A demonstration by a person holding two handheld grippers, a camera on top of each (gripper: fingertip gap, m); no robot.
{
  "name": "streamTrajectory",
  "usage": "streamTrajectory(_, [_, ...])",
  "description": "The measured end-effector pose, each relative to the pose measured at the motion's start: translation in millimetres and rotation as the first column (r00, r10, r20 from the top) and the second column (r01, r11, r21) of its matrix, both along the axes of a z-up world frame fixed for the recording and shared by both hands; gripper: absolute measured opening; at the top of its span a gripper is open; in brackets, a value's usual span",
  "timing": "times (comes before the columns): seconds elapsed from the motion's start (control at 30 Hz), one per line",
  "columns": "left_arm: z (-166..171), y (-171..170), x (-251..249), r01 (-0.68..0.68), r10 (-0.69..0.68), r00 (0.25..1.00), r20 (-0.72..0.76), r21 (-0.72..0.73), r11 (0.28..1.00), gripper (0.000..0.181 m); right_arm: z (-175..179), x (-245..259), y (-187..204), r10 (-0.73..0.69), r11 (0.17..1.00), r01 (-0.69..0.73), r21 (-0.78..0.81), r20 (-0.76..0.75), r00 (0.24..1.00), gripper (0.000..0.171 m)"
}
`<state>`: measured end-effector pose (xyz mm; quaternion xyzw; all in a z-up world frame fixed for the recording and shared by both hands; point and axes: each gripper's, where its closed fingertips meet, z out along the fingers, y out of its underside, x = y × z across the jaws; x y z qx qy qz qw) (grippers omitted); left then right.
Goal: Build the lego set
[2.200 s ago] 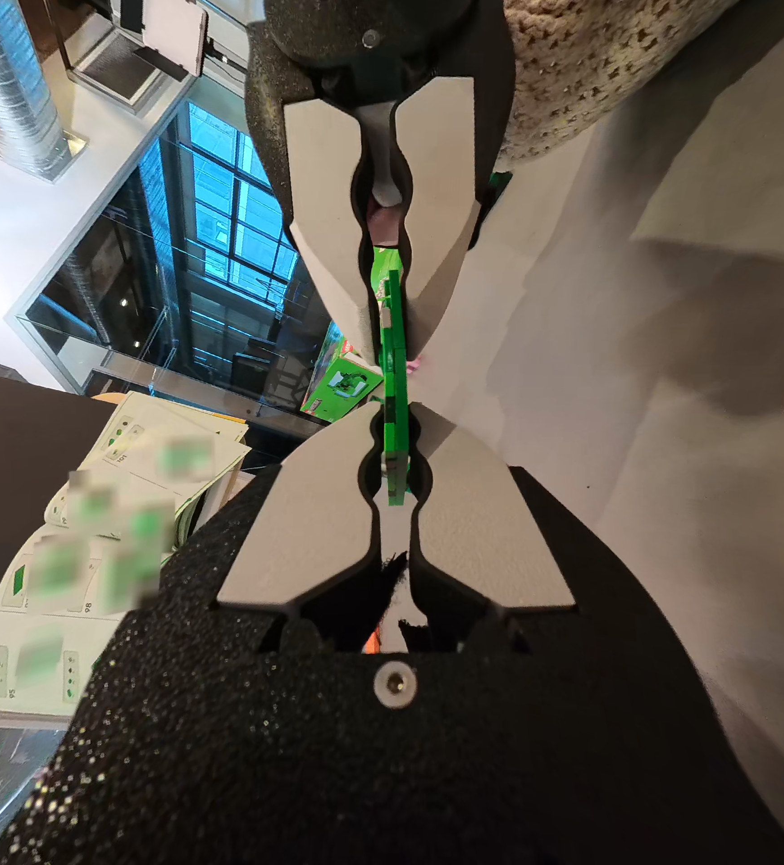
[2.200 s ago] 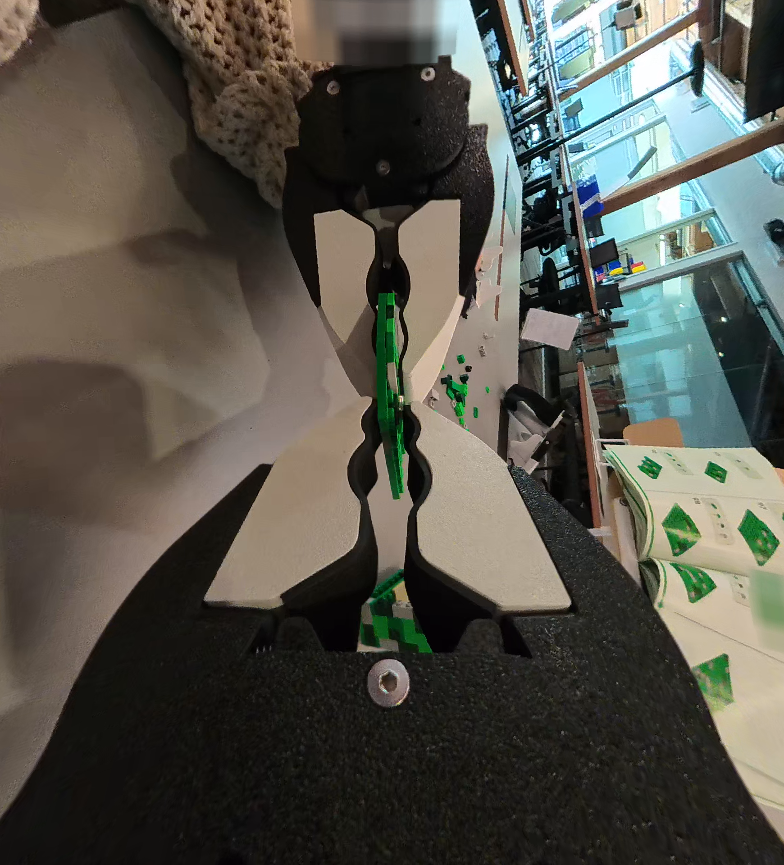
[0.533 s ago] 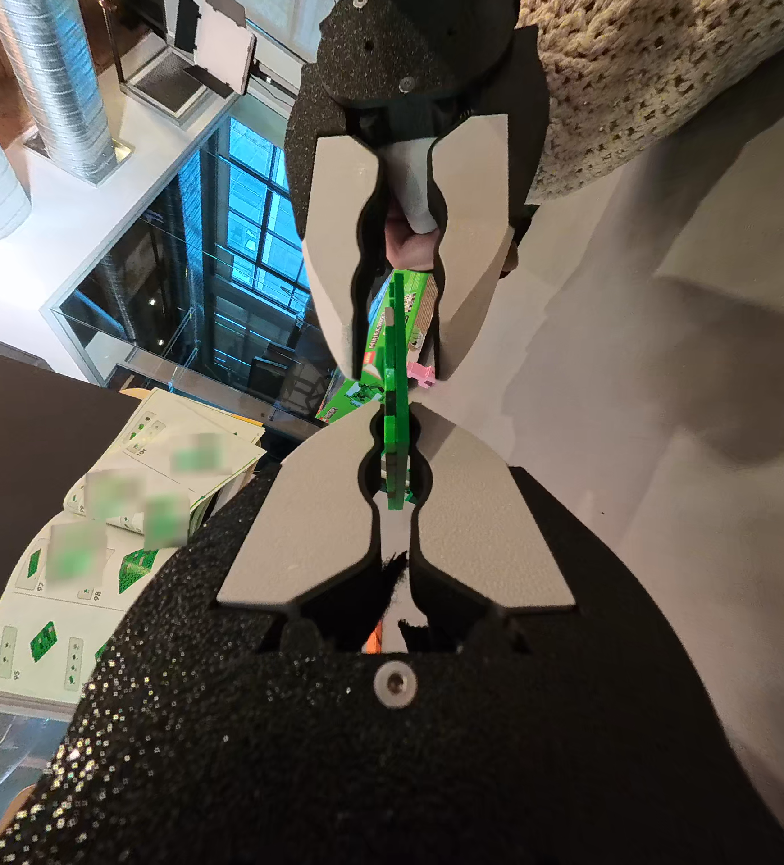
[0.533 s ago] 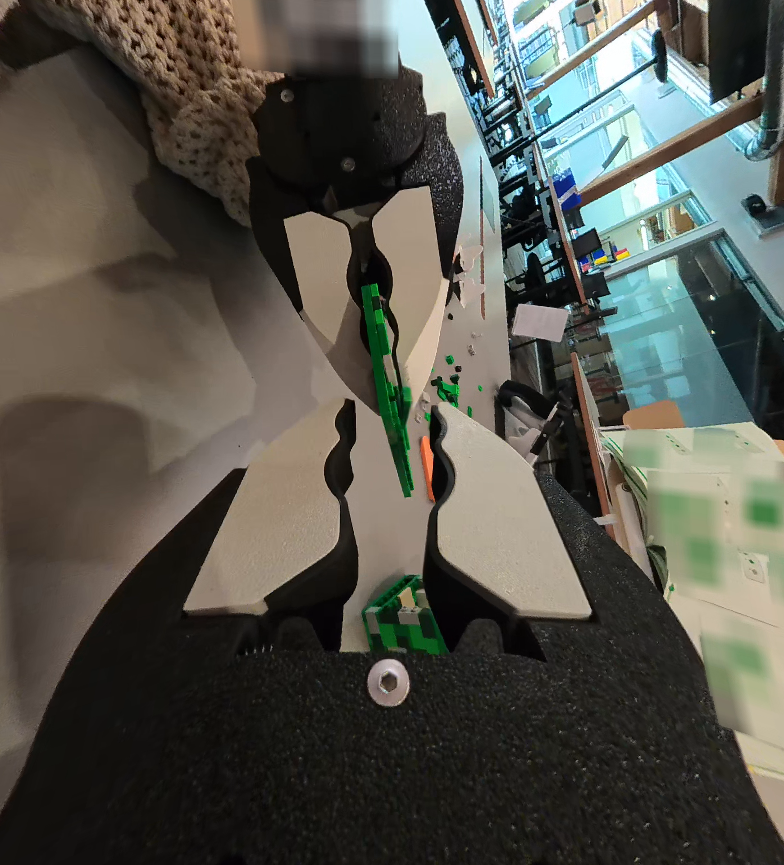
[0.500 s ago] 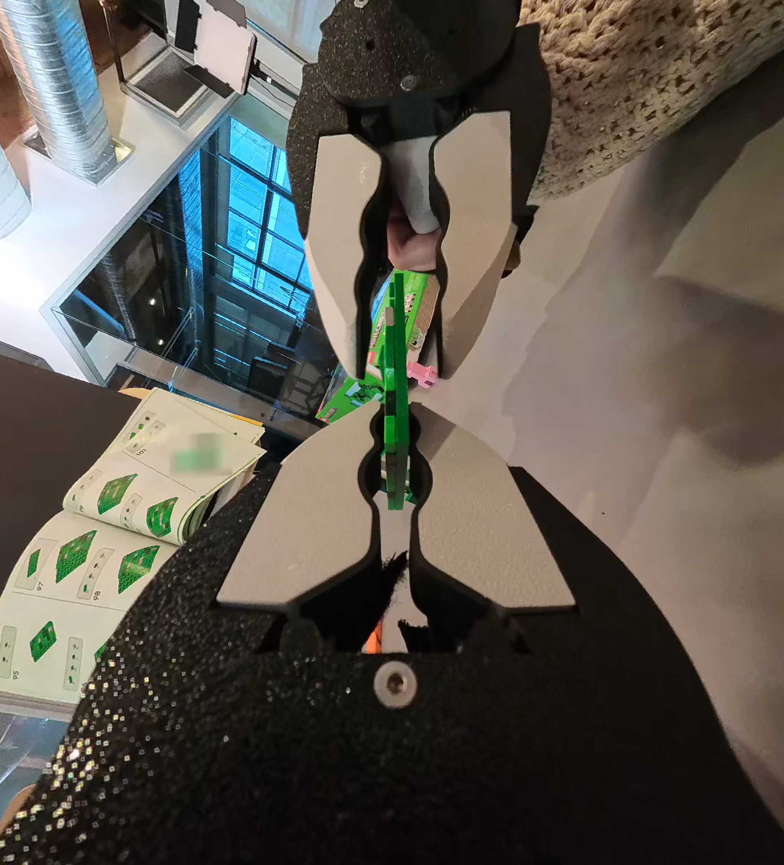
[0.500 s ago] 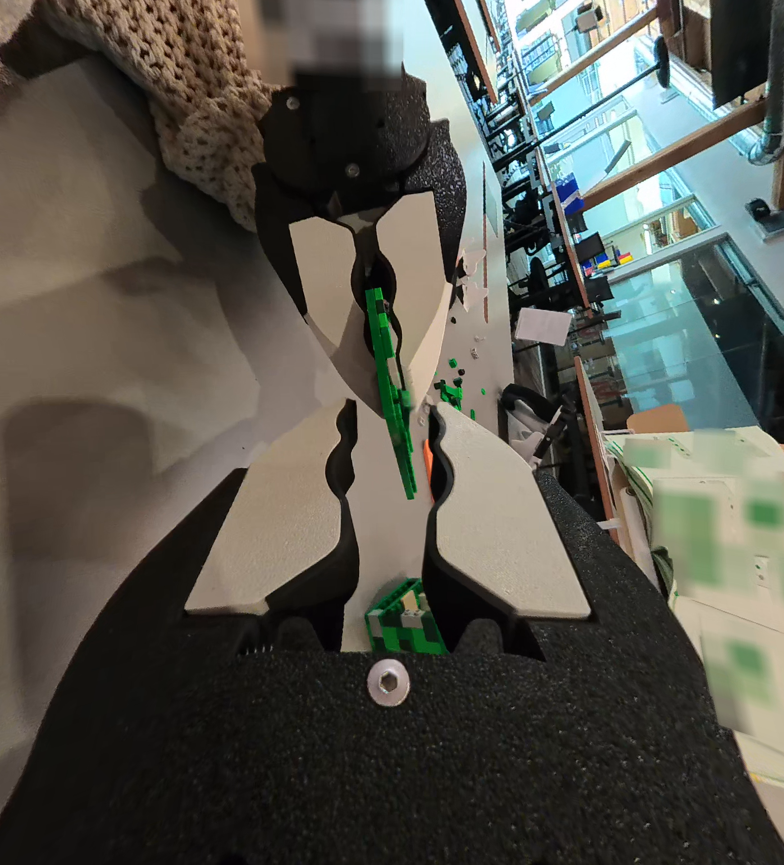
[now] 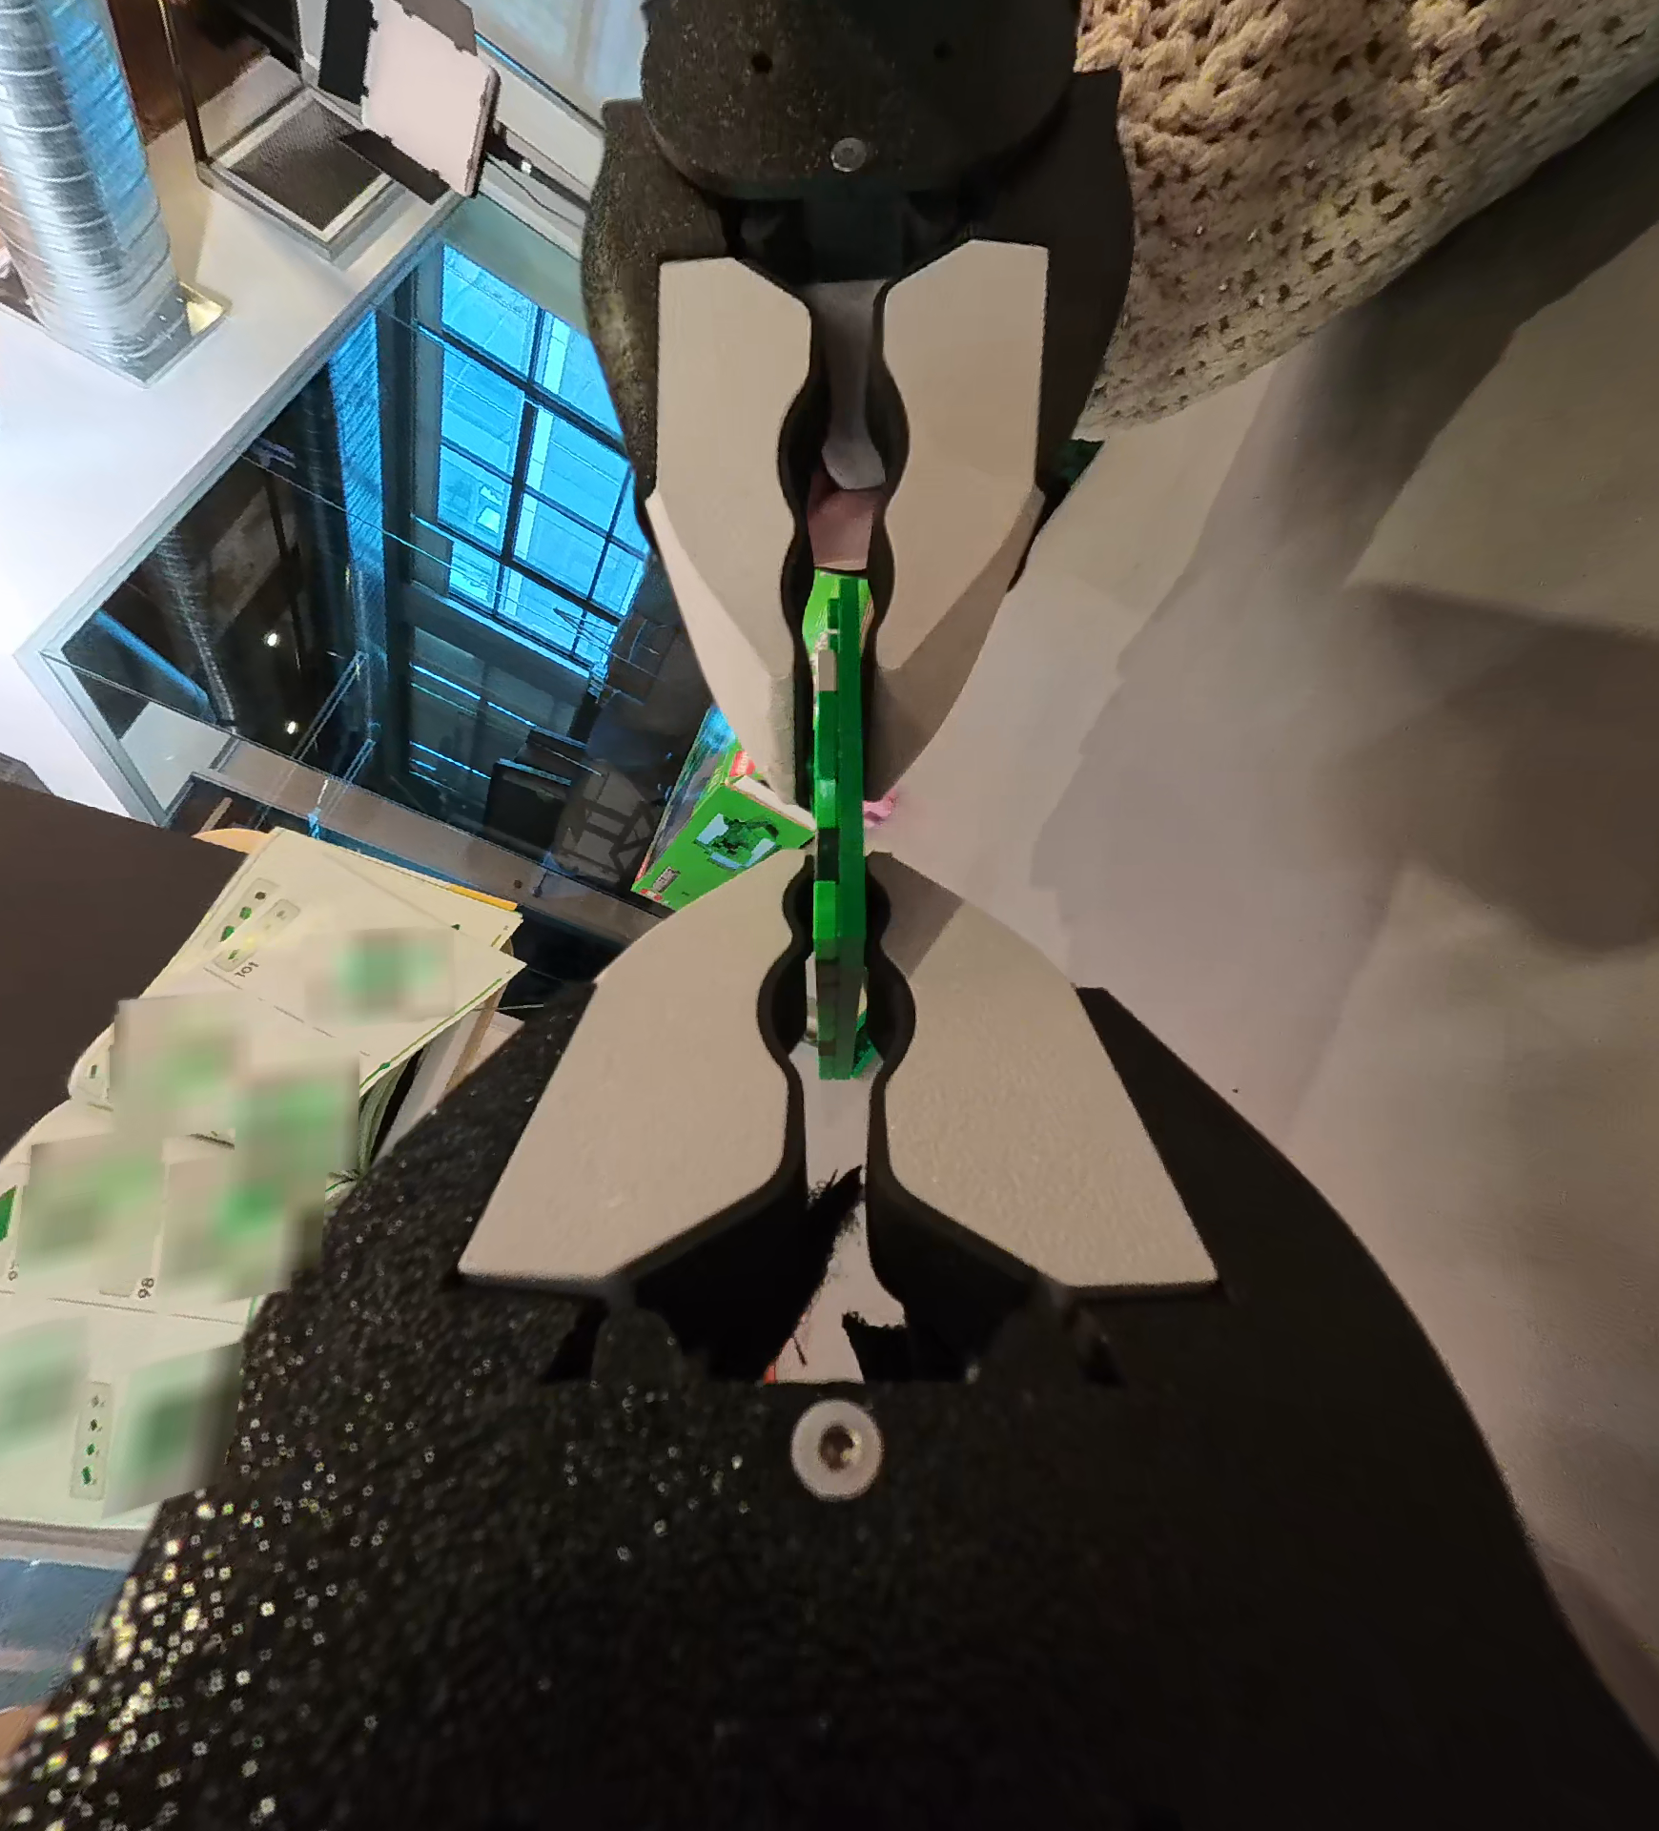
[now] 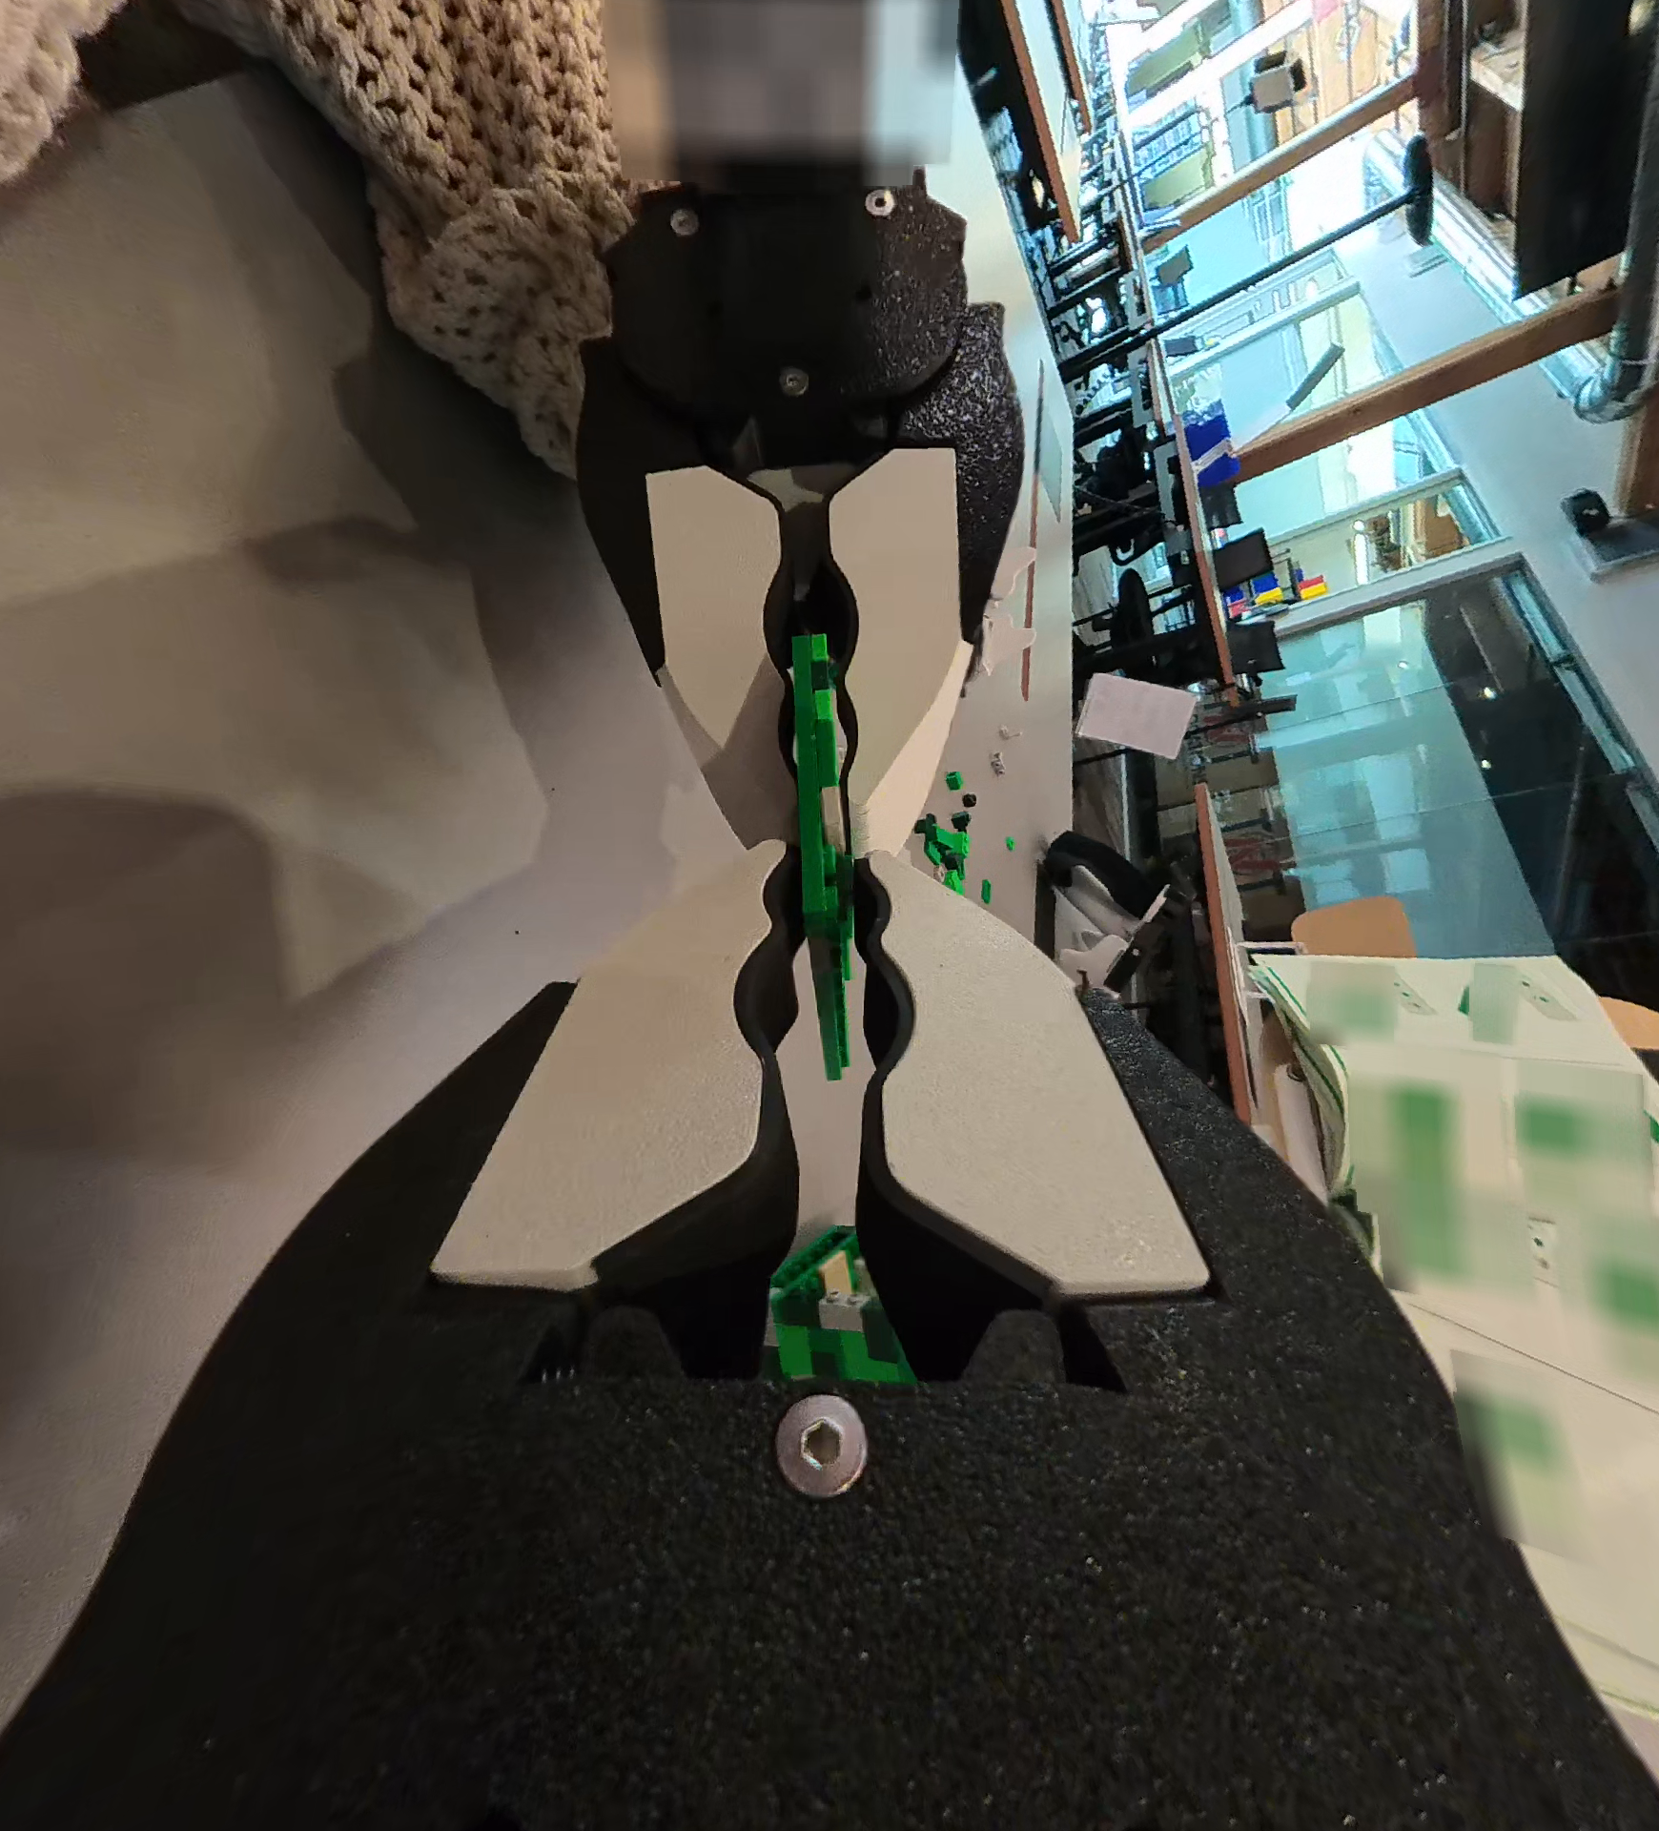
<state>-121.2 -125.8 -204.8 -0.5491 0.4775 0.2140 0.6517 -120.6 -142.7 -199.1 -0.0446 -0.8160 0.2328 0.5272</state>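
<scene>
Both grippers meet tip to tip, leaving no gap between them. An open instruction booklet (image 8: 1519,1219) and loose green bricks (image 8: 944,842) occupy the table (image 8: 211,694) on one side. The other side is bare.

Right gripper (image 8: 818,897): we see it pinch the green lego plate (image 8: 821,852) on its thin edge.
Left gripper (image 8: 821,793): we see it pinch the far end.
Booklet (image 8: 1499,1238): open, on our right.
Small bricks (image 8: 949,842): lying on the white table (image 8: 211,694).

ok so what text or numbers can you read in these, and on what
I won't quote writing; these bear it.
Booklet: small page numbers by diagrams, mostly under blur patches.
Green box: print too small.
White sheet: too far to read.
Lego plate, clamped by left gripper and right gripper: none seen.
</scene>
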Motion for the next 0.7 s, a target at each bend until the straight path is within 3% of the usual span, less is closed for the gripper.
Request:
streamTrajectory(0.4, [-5,2,-2,-0.019,0.018,1.0,-0.014,-0.021,1.0,0.006,-5,-2,2,-0.04,0.998,0.039,0.053,0.026,0.999,0.008])
streamTrajectory(0.7, [5,-2,-3,-0.035,0.042,0.996,-0.079,0.093,0.995,0.006,6,0,2,-0.021,1.0,0.021,-0.016,-0.02,1.0,0.017])
